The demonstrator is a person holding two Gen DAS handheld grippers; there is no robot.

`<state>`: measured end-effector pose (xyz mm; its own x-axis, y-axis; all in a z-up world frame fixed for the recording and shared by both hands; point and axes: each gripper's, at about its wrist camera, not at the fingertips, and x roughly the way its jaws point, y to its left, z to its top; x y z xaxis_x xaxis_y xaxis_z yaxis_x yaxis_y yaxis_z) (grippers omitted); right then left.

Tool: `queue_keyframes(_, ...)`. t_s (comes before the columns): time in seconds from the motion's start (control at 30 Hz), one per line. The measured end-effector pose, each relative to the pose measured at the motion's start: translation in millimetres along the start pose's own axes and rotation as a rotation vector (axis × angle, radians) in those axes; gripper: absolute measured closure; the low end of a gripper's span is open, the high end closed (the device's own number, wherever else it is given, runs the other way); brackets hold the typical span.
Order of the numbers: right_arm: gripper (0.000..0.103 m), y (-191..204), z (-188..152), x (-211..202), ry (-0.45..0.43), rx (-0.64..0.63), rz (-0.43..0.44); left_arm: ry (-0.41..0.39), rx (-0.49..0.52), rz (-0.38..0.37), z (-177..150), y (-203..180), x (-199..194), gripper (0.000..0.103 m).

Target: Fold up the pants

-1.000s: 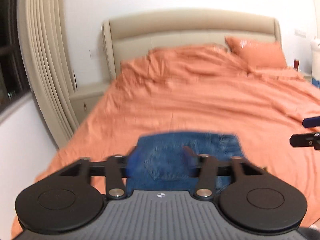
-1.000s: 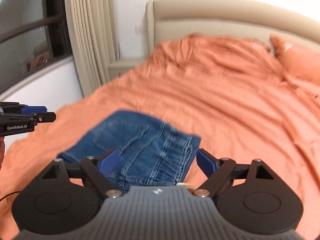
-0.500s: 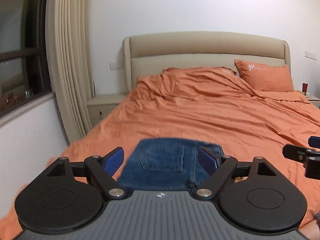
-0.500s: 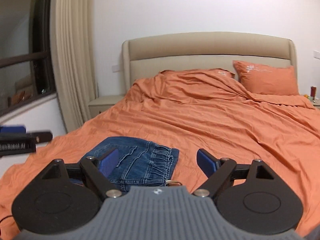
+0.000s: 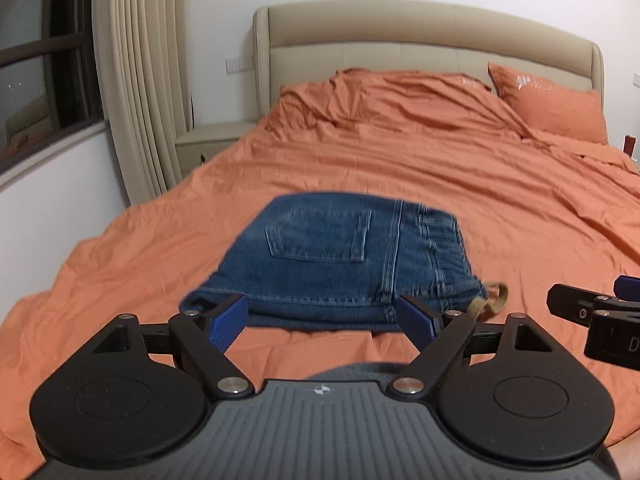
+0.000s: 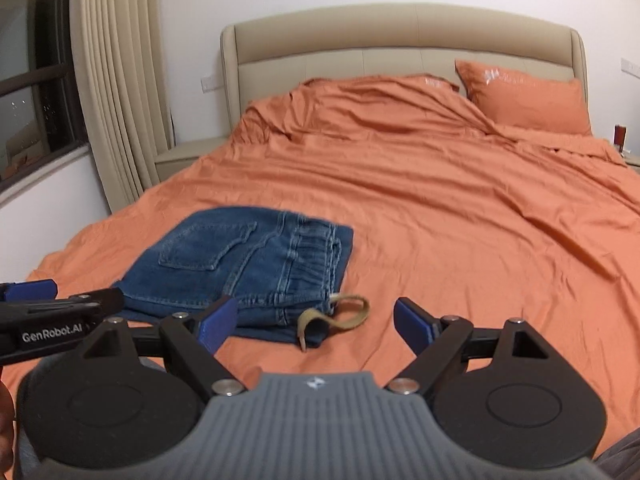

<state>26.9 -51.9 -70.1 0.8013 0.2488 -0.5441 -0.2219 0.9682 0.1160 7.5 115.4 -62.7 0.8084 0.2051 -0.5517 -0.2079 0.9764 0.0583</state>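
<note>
So from the left wrist, the left gripper (image 5: 322,322) is held wide open and empty, folded jeans (image 5: 340,260) laid on the orange bedsheet (image 5: 480,200) just ahead; from the right wrist, the right gripper (image 6: 316,324) is spread, nothing gripped, jeans seen ahead-left

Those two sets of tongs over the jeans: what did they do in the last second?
Both pulled back toward the person. The left tongs, narrow over the jeans a second ago, have spread wide and hold nothing; the right tongs were open all along and are still empty. The jeans stayed folded on the orange bedspread, their tan drawstring trailing out.
</note>
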Motion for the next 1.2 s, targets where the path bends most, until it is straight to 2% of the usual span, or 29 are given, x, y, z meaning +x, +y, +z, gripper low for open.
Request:
queue_keyframes(0.23, 0.021, 0.9, -8.6, 12.8, 0.045, -0.006, 0.002, 0.022, 0.002, 0.003, -2.5, -0.6, 6.9, 0.005)
queue_keyframes(1.2, 0.021, -1.3, -9.8, 5.8, 0.039, -0.003, -0.008, 0.019, 0.024, 0.018, -1.6, -2.0, 4.9, 0.005)
